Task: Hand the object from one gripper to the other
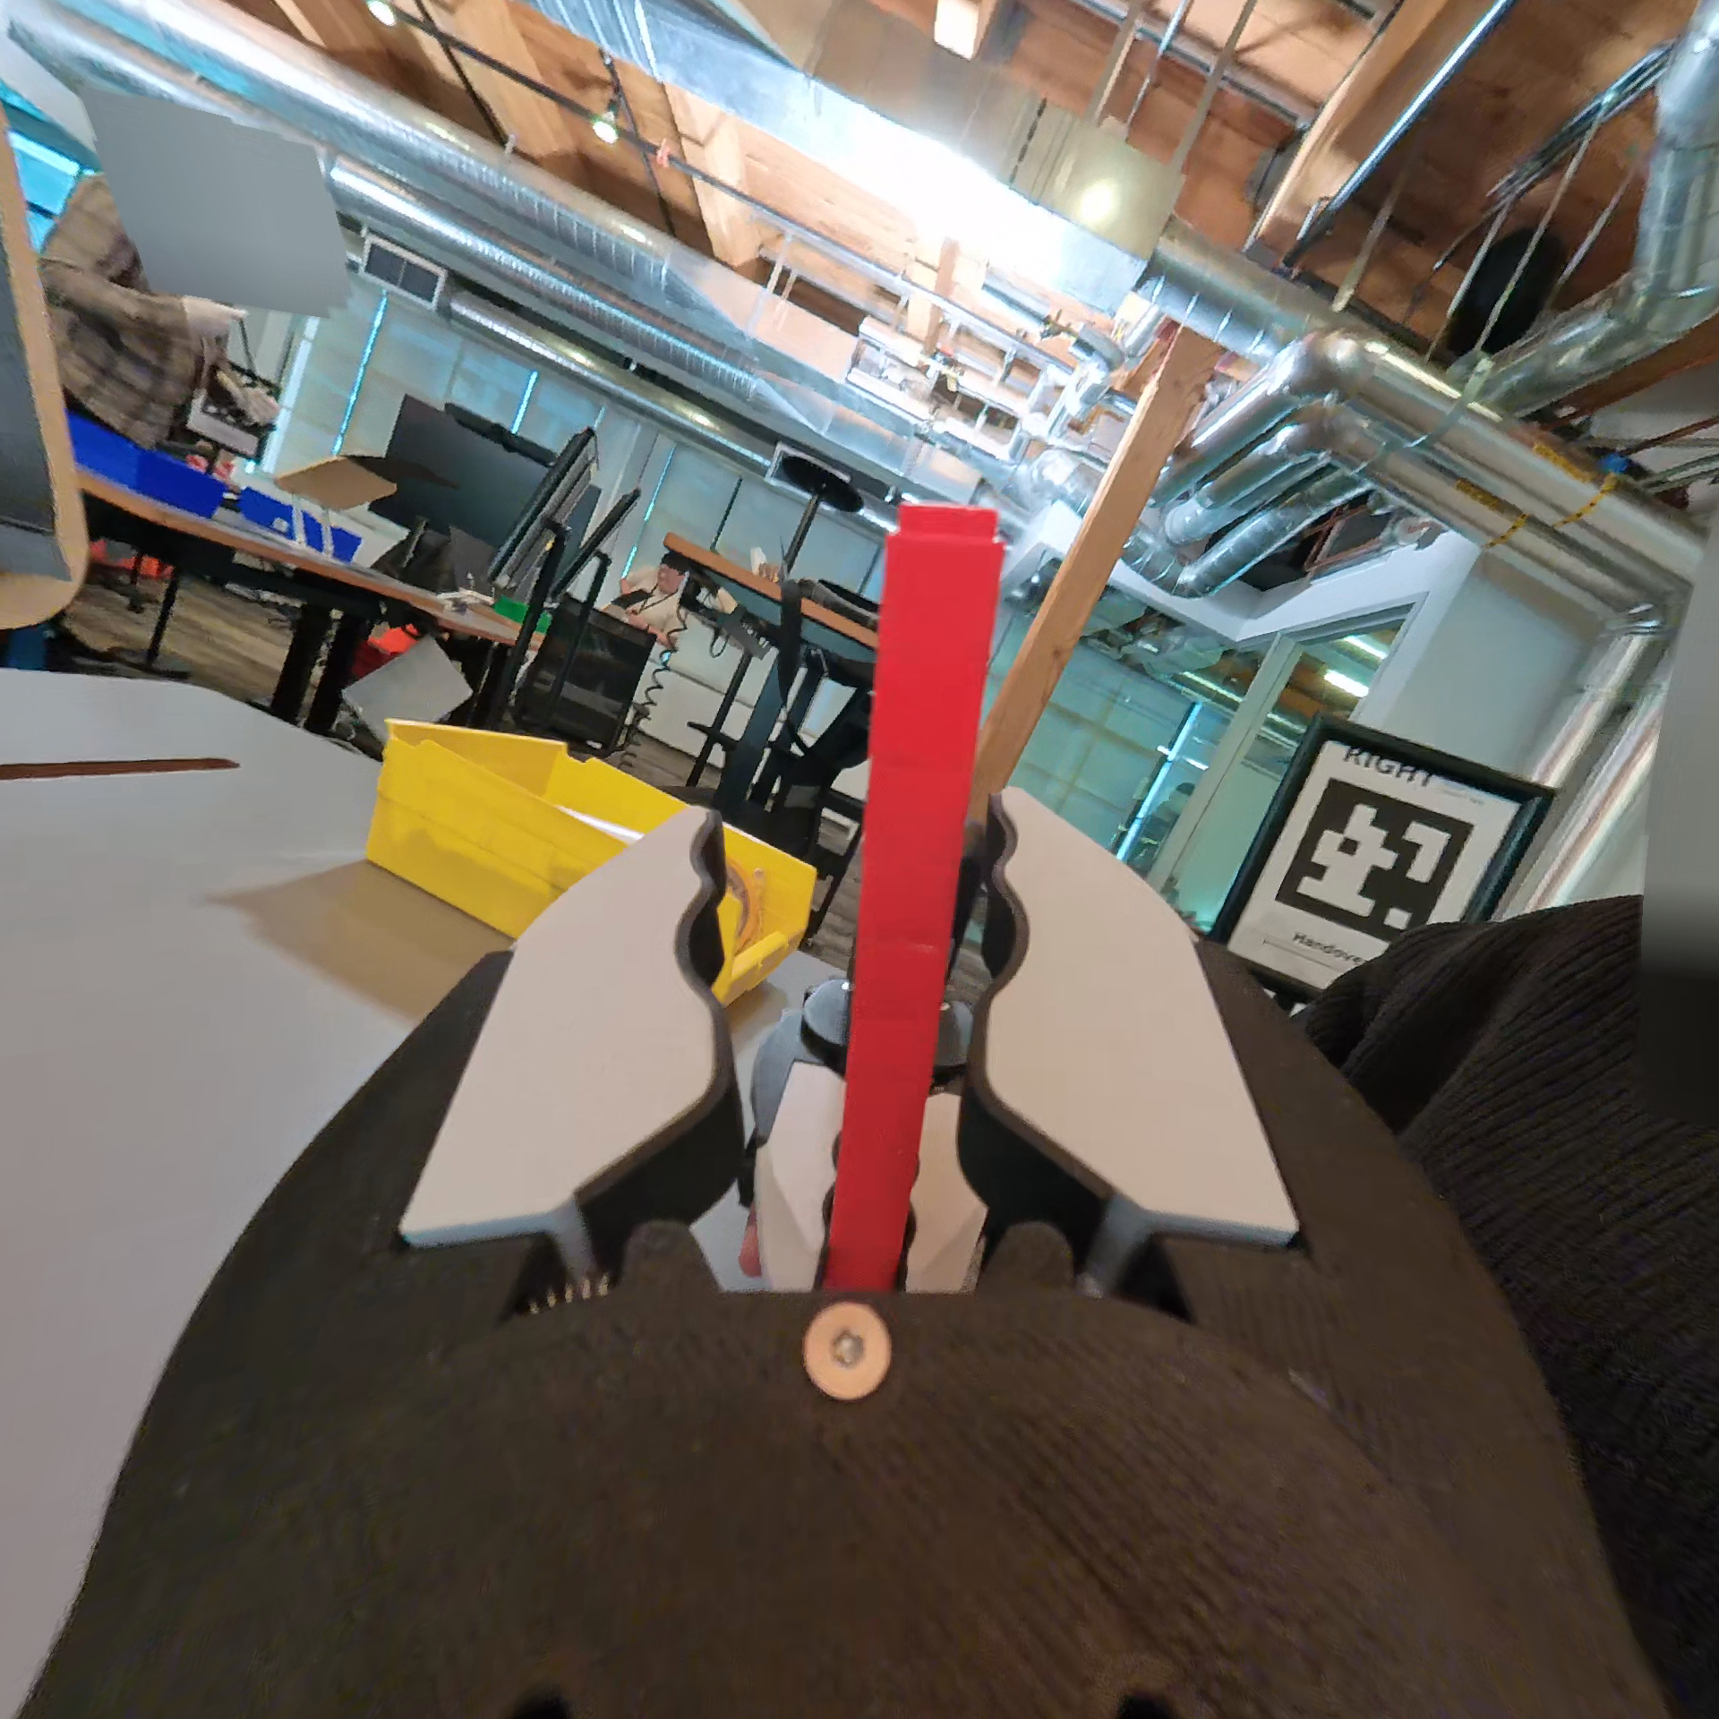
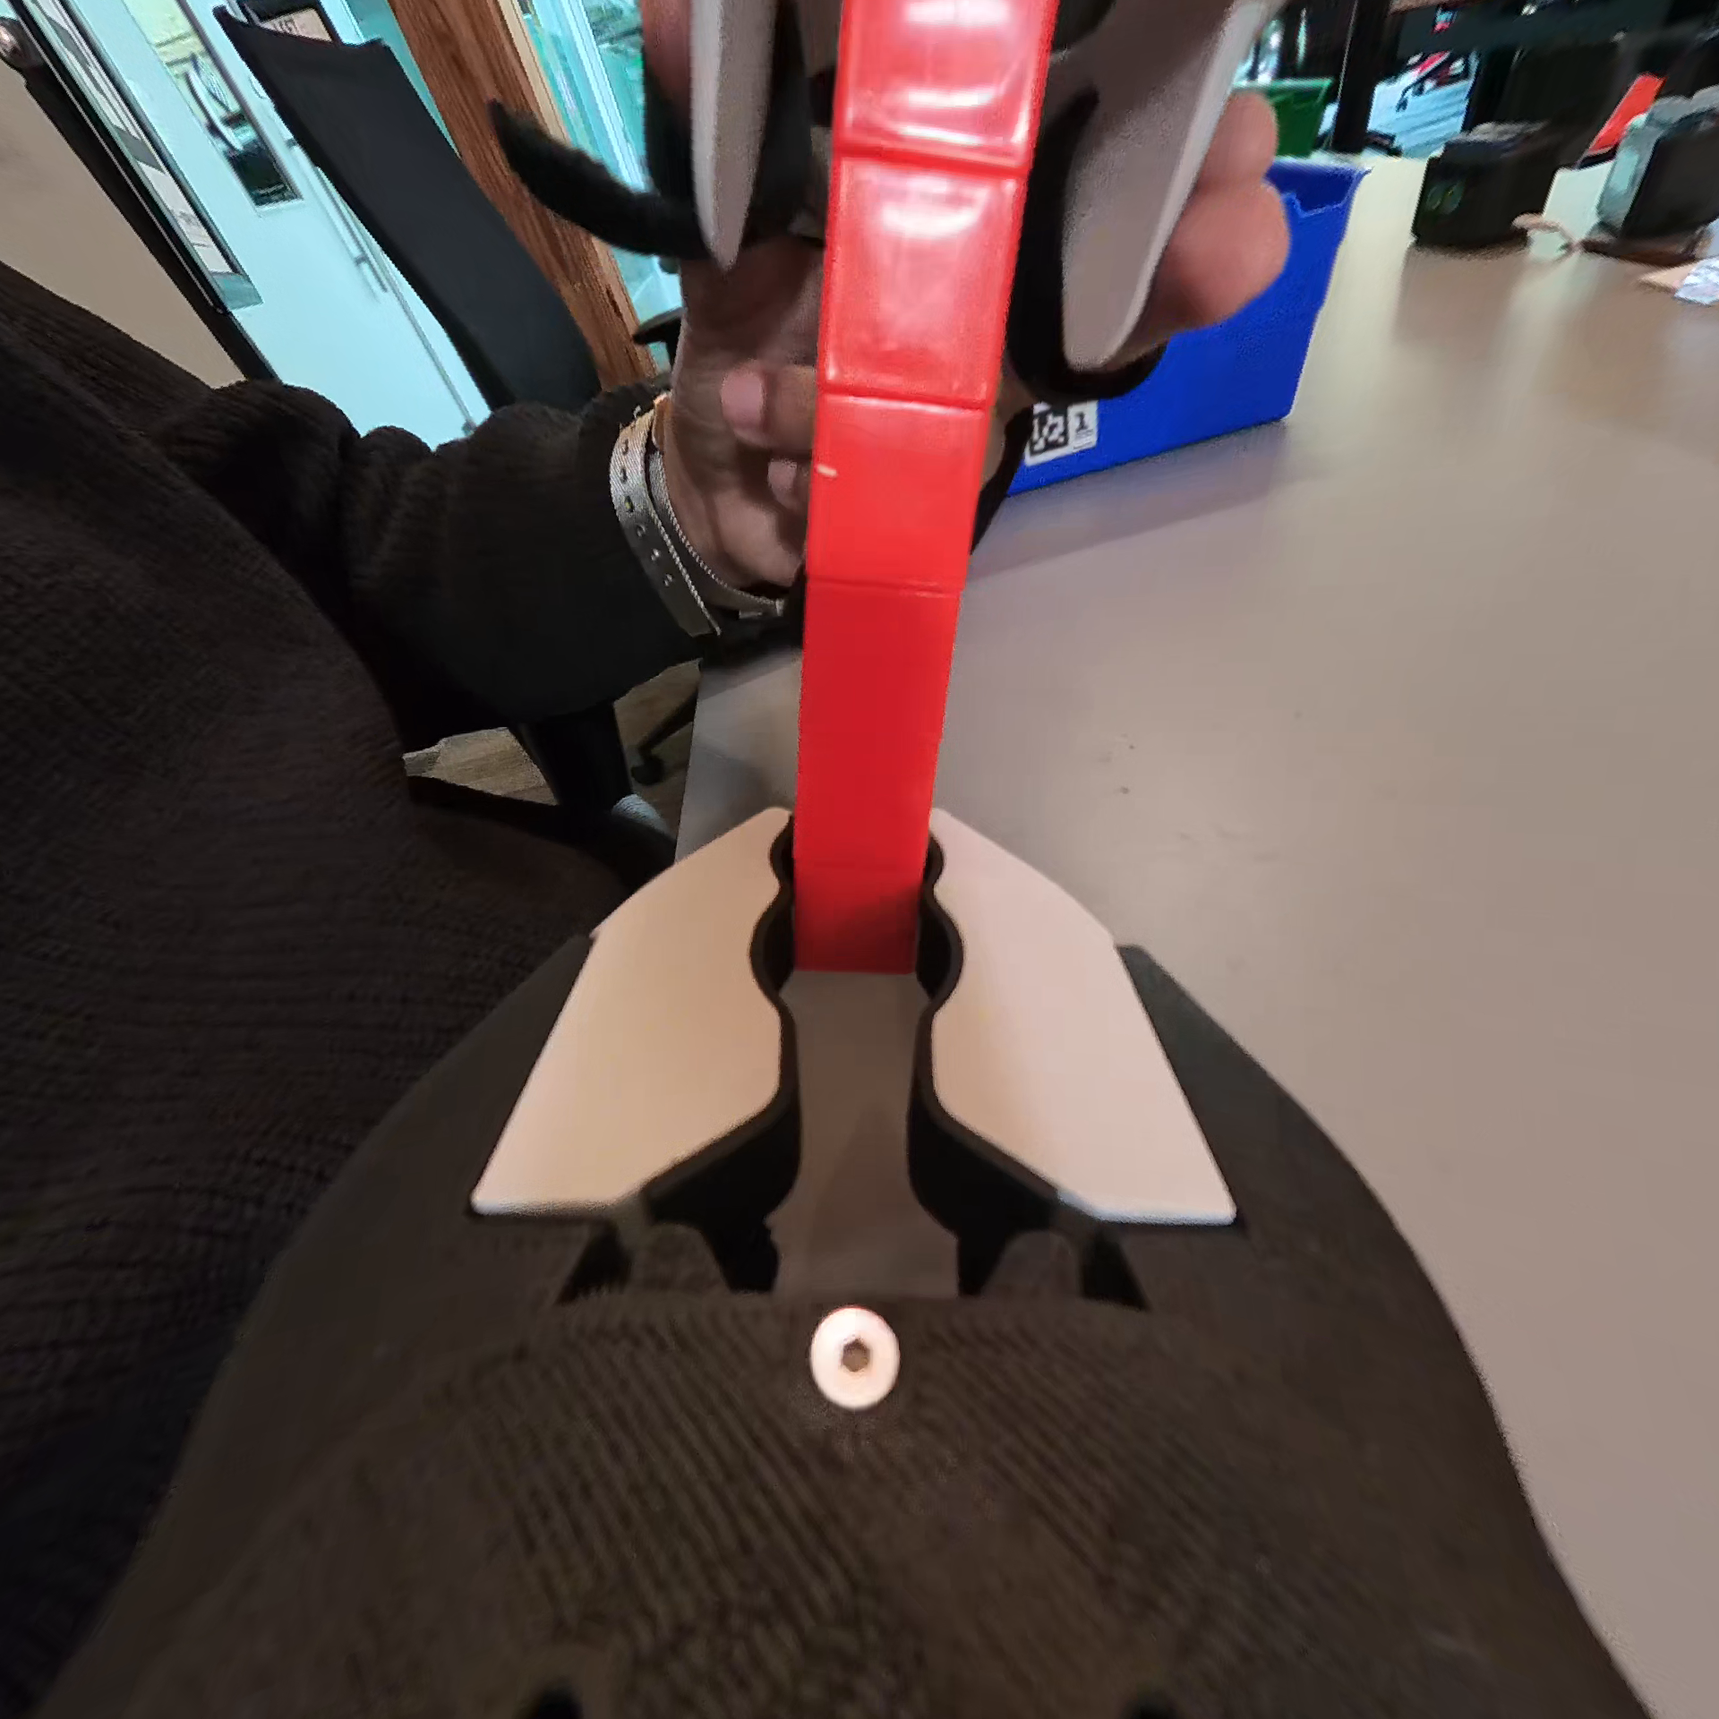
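A long red bar of joined cubes [image 1: 921, 744] stands upright between the fingers of my left gripper [image 1: 851, 823]. Those jaws are spread wide, with clear gaps on both sides of the bar. Lower in that view, my right gripper [image 1: 870, 1200] clamps the bar's bottom end. In the right wrist view my right gripper [image 2: 858, 837] is shut on the end of the red bar [image 2: 893, 512]. The left gripper [image 2: 930, 186] is at the top of that view, with its grey fingers [image 2: 1116, 205] apart on either side of the bar.
A yellow bin [image 1: 484, 819] sits on the grey table [image 2: 1302, 744] to the left. A blue bin [image 2: 1237, 353] stands behind the left gripper. A person's hand with a wristband [image 2: 670, 521] and black sleeve [image 2: 233, 651] are at the left. A framed marker sign [image 1: 1377, 856] stands at the right. The grippers' ends are close to 15 cm from one another.
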Demonstrator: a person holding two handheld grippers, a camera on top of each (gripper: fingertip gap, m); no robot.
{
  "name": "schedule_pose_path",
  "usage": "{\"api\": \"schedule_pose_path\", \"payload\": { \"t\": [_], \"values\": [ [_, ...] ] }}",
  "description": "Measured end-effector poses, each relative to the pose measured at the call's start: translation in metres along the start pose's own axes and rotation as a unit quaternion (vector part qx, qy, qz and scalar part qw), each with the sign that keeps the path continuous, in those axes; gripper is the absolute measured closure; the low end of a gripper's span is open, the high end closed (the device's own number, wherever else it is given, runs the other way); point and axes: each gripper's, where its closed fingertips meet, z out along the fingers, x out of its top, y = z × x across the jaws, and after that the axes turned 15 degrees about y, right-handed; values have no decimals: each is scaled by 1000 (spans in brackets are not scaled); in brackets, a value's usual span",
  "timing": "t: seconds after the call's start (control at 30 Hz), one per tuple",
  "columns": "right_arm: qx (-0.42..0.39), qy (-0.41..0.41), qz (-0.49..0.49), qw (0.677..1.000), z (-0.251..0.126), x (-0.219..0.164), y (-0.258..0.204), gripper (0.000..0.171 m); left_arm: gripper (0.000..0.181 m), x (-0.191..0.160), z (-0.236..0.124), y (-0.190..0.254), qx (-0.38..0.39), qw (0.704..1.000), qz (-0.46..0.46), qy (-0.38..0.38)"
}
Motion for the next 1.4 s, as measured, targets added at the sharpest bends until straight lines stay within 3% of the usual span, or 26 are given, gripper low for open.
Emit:
{"api": "schedule_pose_path", "payload": {
  "t": [0.13, 0.27, 1.03, 1.27, 1.3, 1.4],
  "values": [
    [1, -12, 8, 1000, 0, -4, 0, 148, 133, 4, 0, 3, -12, 1000, -21, 10],
    [5, -23, 35, 999, 0, -8, -2, 148, 158, 10, -3, 3, -17, 999, -28, 27],
    [16, -134, 113, 984, -10, -34, -8, 149, 158, -17, -18, -14, 1, 995, -5, -103],
    [20, -114, 133, 984, -8, -29, -8, 149, 157, -15, -17, -22, 23, 996, 4, -87],
    [22, -100, 138, 985, -7, -24, -8, 149, 155, -15, -17, -24, 30, 996, 15, -83],
    [20, -68, 145, 987, -7, -14, -6, 149, 128, -24, -16, -27, 42, 994, 41, -96]
  ]
}}
